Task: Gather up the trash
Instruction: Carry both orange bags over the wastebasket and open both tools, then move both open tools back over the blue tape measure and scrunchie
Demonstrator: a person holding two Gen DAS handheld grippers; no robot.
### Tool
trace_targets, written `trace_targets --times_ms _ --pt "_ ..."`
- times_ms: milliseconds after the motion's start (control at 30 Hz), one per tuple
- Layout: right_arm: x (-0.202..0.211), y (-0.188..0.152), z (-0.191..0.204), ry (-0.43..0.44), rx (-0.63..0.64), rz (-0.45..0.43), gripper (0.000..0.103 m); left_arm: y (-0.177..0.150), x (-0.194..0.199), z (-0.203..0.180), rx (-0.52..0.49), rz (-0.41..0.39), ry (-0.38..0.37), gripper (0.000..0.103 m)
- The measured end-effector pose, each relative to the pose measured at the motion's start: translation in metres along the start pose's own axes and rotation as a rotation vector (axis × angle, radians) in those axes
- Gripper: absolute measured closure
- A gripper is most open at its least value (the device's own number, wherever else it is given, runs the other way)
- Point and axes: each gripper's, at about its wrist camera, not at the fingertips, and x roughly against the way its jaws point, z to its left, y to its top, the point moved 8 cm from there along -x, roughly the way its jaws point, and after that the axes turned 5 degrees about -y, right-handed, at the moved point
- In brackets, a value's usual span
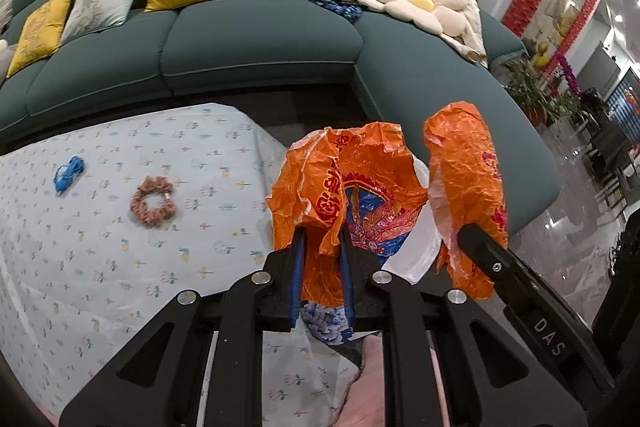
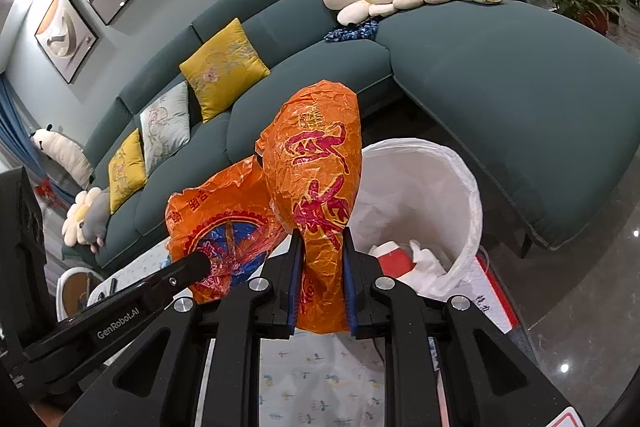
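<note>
Now the left gripper (image 1: 322, 247) pinches one orange wrapper (image 1: 344, 183) at frame centre, and the right gripper (image 2: 320, 259) pinches another wrapper (image 2: 316, 163), centre of its frame. At right there, a white-lined bin (image 2: 448, 183) holds trash. On the tablecloth (image 1: 120, 247), centre-left, lie a scrunchie (image 1: 153, 201) and a blue tie (image 1: 69, 173).

Bin (image 2: 460, 187): near rim hidden behind orange wrapper (image 2: 316, 179). Contents partly hidden by liner. Tabletop (image 1: 100, 227): cut off at left edge. Wrapper print unreadable.
</note>
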Motion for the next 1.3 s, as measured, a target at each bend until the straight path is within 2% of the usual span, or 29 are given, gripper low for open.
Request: trace_targets --times_ms 267,333,400,433,500,567,900,1300 --pt "-0.015 0.01 -0.022 -0.03 -0.011 0.014 0.086 0.012 -0.027 -0.018 -0.026 0.014 -0.048 0.085" --pt "-0.02 0.012 -0.025 -0.035 -0.015 0.02 0.085 0.015 -0.033 -0.02 -0.016 0.019 -0.056 0.08" --pt "-0.026 0.013 -0.027 -0.043 -0.017 0.026 0.08 0.017 -0.038 -0.019 -0.002 0.02 -0.049 0.066" --pt "-0.028 0.014 -0.028 -0.049 -0.017 0.024 0.08 0.02 -0.041 -0.018 0.006 0.017 -0.041 0.054" --pt "-0.033 0.017 -0.028 -0.056 -0.017 0.024 0.068 0.023 -0.043 -0.014 0.014 0.01 -0.025 0.049" --pt "-0.038 0.018 -0.026 -0.061 -0.007 0.029 0.063 0.026 -0.045 -0.012 0.02 0.008 -0.016 0.045" --pt "-0.046 0.019 -0.006 -0.065 0.03 0.034 0.059 0.026 -0.036 0.022 0.05 -0.014 0.041 0.045" --pt "-0.044 0.007 0.041 -0.049 0.103 0.043 0.052 0.024 -0.007 0.068 0.103 -0.054 0.074 0.045"
